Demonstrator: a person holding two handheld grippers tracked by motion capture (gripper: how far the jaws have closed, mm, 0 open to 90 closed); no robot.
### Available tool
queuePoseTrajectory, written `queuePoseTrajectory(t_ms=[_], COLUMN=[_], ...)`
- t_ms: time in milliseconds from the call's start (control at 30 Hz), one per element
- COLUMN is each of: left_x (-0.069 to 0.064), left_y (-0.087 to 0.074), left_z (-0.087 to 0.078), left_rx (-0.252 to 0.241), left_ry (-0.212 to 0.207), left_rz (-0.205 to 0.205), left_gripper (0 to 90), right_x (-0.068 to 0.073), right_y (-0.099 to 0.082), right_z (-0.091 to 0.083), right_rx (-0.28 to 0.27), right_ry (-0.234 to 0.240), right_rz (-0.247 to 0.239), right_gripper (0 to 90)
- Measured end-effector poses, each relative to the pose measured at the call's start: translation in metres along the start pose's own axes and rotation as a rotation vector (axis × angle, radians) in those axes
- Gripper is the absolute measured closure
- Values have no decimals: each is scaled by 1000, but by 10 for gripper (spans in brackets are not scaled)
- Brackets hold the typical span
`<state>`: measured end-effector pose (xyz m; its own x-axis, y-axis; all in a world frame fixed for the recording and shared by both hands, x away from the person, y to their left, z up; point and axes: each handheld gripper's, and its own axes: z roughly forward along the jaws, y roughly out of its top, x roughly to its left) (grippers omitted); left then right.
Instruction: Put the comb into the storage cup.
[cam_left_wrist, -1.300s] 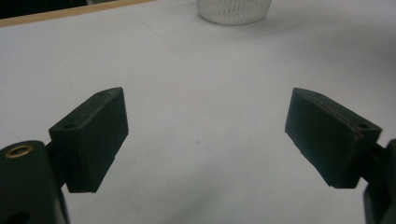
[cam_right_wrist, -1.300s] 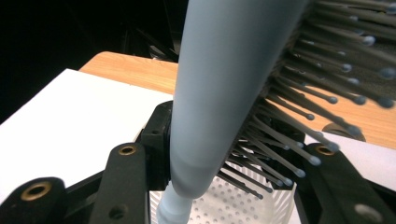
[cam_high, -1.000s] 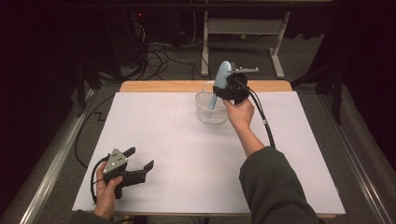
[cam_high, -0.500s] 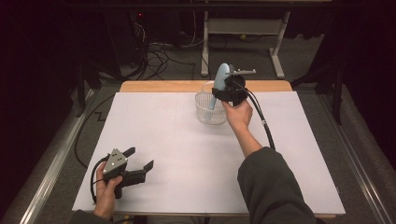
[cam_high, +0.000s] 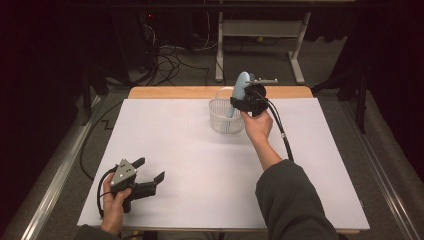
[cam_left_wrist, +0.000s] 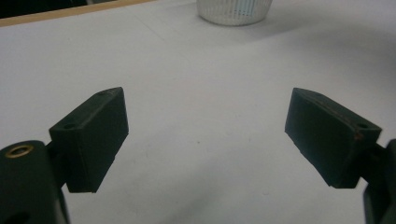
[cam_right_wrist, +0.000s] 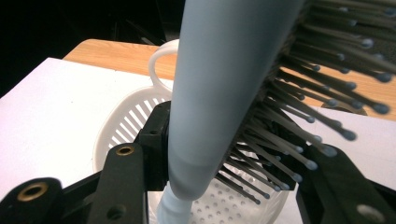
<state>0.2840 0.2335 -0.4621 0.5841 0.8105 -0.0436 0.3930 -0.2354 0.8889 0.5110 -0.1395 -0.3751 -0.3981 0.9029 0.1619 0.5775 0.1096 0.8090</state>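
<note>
1. Hairbrush (cam_high: 241, 86) stands almost upright above the white basket (cam_high: 226, 116), handle end down inside it, long axis leaning a little toward the far edge of the worktop (cam_high: 200, 165).
2. Right gripper (cam_high: 246, 104) has its fingers pinching the brush at the neck; they have just been easing slightly apart, brush between them.
3. Left gripper (cam_high: 150, 171) rests well apart, fingers (cam_left_wrist: 93, 137) spread on nothing.
4. Hidden: whether the handle tip touches the basket floor.

You're in lab-like recording room: white-covered table (cam_high: 165, 145) with wooden far edge, tangled cables (cam_high: 172, 55) on grey floor beyond it, metal desk frame (cam_high: 260, 35), dark surroundings.
</note>
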Motion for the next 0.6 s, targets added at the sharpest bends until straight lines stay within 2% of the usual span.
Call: queuePoseTrajectory(t_ms=[400,600], left_x=[0,0], left_y=[0,0], left_z=[0,0], left_rx=[1,3], left_ry=[-2,2], left_rz=[5,5], left_gripper=[145,145], right_x=[-4,-8], right_y=[-2,-2], right_z=[2,0], right_rx=[31,47], right_ry=[-5,-10], right_rz=[9,-2], right_gripper=[496,469])
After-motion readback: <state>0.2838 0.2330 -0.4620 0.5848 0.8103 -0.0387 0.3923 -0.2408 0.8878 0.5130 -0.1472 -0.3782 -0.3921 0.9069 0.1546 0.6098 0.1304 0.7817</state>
